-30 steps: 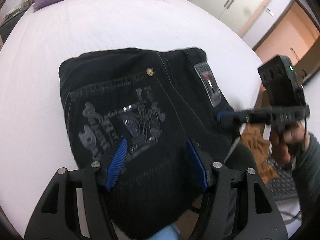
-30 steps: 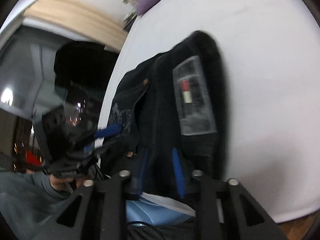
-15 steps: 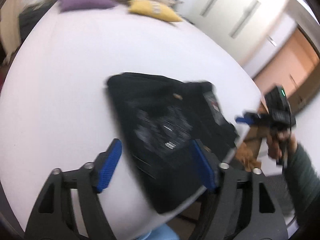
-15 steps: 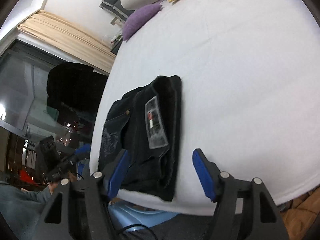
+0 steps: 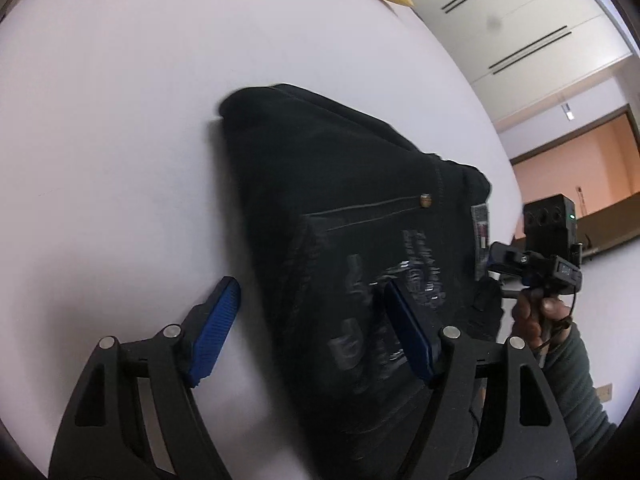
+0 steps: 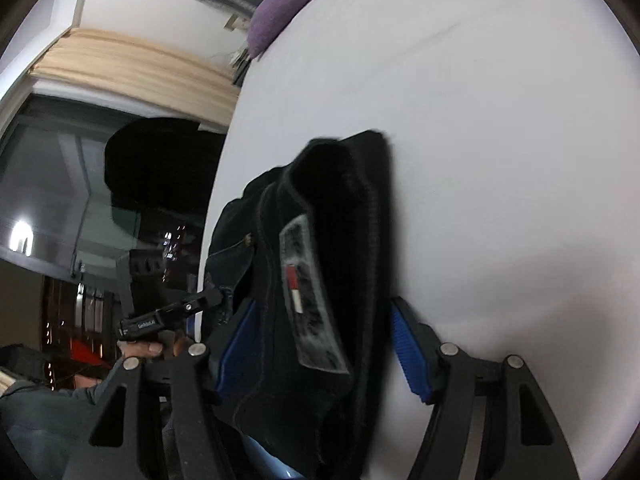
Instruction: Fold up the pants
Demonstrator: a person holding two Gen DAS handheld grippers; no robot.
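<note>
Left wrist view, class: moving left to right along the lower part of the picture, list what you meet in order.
Left blue finger pad → bare white bed sheet → folded black pants → right blue finger pad → the hand holding the other tool.

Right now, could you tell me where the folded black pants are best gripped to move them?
Probably the near edge of the pants, at the thick waistband end with the label, coming in low from the bed's edge. The layers stack there, and the right gripper's open jaws already straddle it.
</note>
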